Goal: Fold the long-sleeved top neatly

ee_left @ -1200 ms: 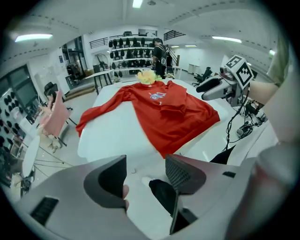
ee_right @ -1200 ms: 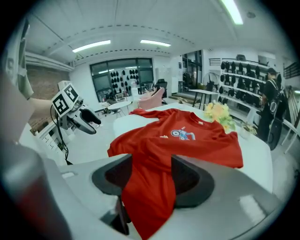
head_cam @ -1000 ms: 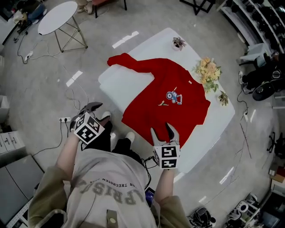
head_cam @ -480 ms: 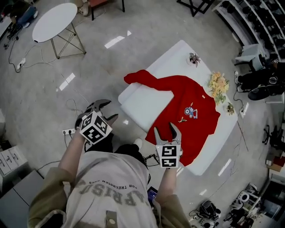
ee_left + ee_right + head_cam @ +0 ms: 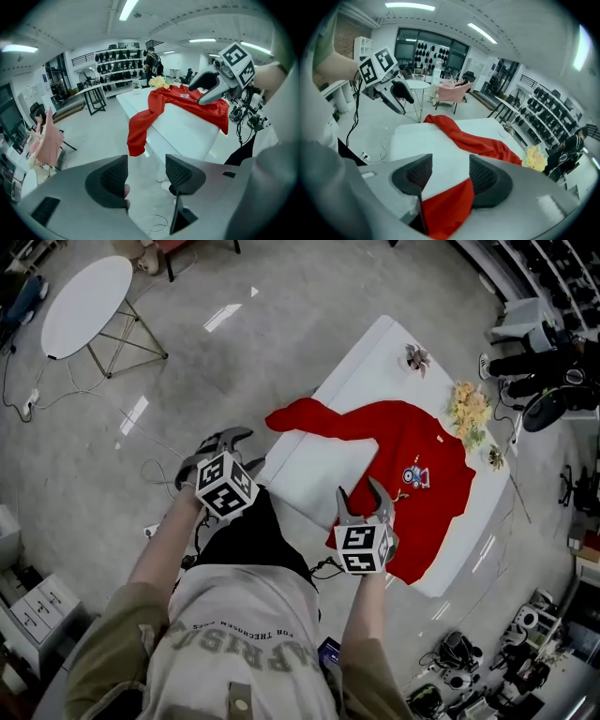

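Note:
A red long-sleeved top (image 5: 417, 470) with a small print on its chest lies spread on a white table (image 5: 323, 470). One sleeve (image 5: 314, 418) stretches to the table's left edge and droops over it (image 5: 140, 129). My right gripper (image 5: 366, 500) stands open over the top's near hem (image 5: 450, 208), nothing between its jaws. My left gripper (image 5: 228, 446) is open too, out over the floor left of the table, apart from the cloth. The top's far side (image 5: 480, 140) shows in the right gripper view.
Yellow flowers (image 5: 467, 409) and small potted plants (image 5: 417, 358) stand along the table's far edge. A round white side table (image 5: 80, 306) is at the far left, cables and a power strip (image 5: 150, 531) lie on the floor. Shelves of gear line the right side.
I have stepped left around the table, so it now sits further right in the head view. Both grippers moved along with me and stayed open. The top lies as before.

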The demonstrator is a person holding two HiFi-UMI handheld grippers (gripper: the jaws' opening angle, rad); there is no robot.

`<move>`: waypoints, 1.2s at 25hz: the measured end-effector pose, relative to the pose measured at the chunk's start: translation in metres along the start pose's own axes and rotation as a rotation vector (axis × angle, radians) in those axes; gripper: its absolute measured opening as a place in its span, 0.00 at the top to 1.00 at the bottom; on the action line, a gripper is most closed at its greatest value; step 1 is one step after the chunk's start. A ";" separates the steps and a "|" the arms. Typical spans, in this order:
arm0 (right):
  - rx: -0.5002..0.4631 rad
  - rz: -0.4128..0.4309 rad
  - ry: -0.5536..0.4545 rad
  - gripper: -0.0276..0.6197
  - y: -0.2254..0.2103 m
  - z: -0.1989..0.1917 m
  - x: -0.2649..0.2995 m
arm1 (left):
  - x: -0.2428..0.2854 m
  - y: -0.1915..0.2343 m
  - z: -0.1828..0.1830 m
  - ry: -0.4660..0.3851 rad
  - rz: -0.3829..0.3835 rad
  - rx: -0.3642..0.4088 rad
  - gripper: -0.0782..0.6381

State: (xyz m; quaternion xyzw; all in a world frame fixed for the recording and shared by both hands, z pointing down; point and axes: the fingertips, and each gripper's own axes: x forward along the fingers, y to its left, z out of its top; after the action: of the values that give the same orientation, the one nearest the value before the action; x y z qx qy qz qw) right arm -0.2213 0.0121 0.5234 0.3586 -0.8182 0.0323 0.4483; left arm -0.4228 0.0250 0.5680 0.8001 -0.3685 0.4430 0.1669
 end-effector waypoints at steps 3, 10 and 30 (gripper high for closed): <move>-0.058 0.011 0.020 0.58 -0.010 0.008 0.030 | 0.031 0.020 0.005 0.055 -0.015 0.054 0.54; -0.227 0.056 0.056 0.58 -0.028 0.027 0.095 | 0.086 0.041 0.012 0.154 -0.111 0.096 0.54; -0.172 -0.116 0.016 0.92 -0.058 0.025 0.046 | -0.010 -0.026 0.058 0.024 -0.248 0.101 0.84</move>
State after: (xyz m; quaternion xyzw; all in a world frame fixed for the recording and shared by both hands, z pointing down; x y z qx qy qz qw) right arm -0.2185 -0.0660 0.5279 0.3650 -0.7923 -0.0613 0.4852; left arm -0.3731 0.0123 0.5287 0.8414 -0.2419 0.4466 0.1846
